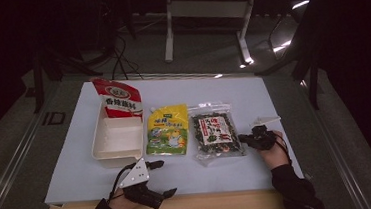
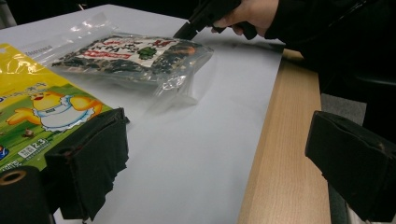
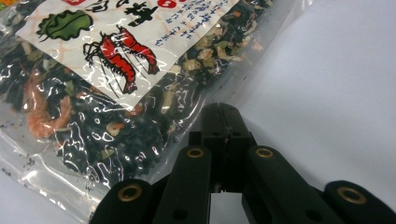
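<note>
While the right gripper (image 1: 245,139) touches the right edge of the seaweed bag (image 1: 216,133), its jaws are pressed together and hold nothing.

From above, the yellow pouch (image 1: 167,130) lies just left of the seaweed bag, the white tray (image 1: 117,138) further left; the left gripper (image 1: 161,178) waits near the table edge, wide apart and empty. Its own view shows the seaweed bag (image 2: 135,56) beyond spread jaws. The right gripper view shows joined tips (image 3: 222,122) at the seaweed bag (image 3: 116,88).
</note>
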Demonstrator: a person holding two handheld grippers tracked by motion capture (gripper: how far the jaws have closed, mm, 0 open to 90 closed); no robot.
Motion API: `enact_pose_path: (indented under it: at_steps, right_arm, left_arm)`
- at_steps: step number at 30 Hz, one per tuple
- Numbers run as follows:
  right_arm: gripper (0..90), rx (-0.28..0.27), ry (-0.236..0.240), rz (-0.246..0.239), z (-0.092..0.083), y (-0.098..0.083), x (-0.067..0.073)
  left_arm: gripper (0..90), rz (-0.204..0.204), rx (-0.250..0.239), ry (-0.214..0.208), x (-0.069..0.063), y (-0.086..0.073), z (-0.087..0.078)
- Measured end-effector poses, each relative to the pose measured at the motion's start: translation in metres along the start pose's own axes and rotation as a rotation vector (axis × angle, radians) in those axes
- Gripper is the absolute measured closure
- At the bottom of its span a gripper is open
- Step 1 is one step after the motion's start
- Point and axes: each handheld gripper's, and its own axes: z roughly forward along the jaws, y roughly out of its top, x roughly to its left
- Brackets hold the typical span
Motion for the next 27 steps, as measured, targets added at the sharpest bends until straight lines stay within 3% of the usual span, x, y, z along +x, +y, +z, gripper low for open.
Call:
enact_pose_path:
  at_steps: [11,20,27]
  right_arm:
    - [90.0,0.019,0.037,-0.028,0.001,0.000,0.013]
    - [89.4,0.005,-0.001,-0.054,-0.009,0.014,0.005]
    - [77.4,0.011,-0.009,-0.081,-0.012,0.031,-0.007]
  left_arm:
    - [6.6,0.006,0.003,-0.005,0.000,0.000,0.002]
    - [6.6,0.006,0.007,-0.008,0.000,0.000,0.003]
    - [6.6,0.005,0.006,-0.006,0.000,0.000,0.003]
